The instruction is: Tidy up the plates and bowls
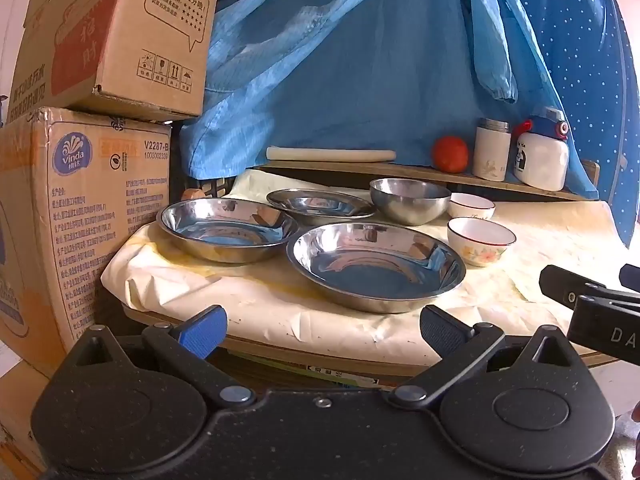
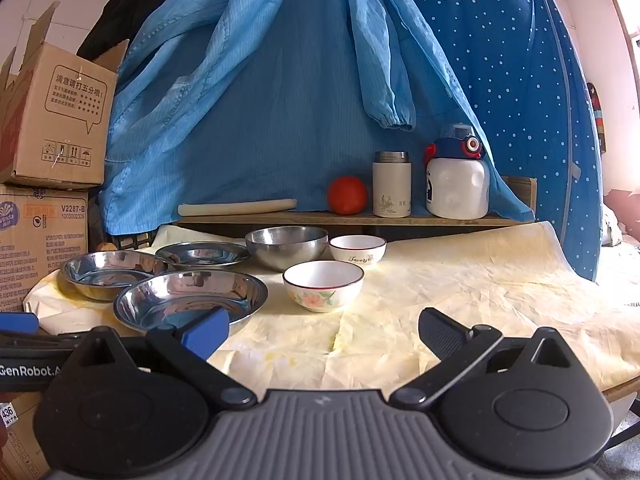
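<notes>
Left wrist view: left hand-held gripper [image 1: 322, 326] spread wide, empty, short of the surface [image 1: 280, 300]. Three steel plates [image 1: 376, 266] cluster ahead, steel bowl [image 1: 410, 200] behind, two ceramic bowls [image 1: 480, 240] to the right.

Right wrist view: right hand-held gripper [image 2: 324, 330] also released, grasping nothing. Floral bowl [image 2: 323, 285] sits ahead, near plate [image 2: 190, 298] just left of it, shelf [image 2: 340, 219] with a tomato [image 2: 347, 195] beyond.

Black tool [image 1: 320, 328], blue and black pads.
</notes>
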`<state>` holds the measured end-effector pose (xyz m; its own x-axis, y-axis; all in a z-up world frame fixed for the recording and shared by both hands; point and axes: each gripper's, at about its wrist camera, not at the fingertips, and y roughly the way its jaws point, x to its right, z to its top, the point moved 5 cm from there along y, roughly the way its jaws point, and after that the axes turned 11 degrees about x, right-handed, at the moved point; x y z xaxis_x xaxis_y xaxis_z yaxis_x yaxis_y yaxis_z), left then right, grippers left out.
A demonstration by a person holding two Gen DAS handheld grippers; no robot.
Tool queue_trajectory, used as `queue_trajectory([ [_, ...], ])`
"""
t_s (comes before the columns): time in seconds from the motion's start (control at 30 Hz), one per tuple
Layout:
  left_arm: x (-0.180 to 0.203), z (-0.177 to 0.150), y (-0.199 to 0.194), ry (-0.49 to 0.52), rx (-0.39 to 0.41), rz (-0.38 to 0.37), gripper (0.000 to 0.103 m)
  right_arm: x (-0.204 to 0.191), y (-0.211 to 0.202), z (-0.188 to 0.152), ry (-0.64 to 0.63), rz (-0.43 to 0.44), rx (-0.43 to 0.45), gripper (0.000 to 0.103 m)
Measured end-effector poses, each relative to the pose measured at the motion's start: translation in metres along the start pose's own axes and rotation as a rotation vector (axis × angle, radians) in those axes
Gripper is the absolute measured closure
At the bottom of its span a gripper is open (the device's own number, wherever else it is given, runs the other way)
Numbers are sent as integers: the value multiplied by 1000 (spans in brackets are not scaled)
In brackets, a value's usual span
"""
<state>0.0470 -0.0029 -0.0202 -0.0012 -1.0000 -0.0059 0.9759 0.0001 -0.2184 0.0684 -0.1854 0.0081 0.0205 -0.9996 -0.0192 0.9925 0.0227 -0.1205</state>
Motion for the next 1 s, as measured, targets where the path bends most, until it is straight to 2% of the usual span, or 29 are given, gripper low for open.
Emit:
queue_trajectory([
  [1.0,-2,0,0,-9,0,-4,1,-1,-2,-1,-1,3,-2,0],
])
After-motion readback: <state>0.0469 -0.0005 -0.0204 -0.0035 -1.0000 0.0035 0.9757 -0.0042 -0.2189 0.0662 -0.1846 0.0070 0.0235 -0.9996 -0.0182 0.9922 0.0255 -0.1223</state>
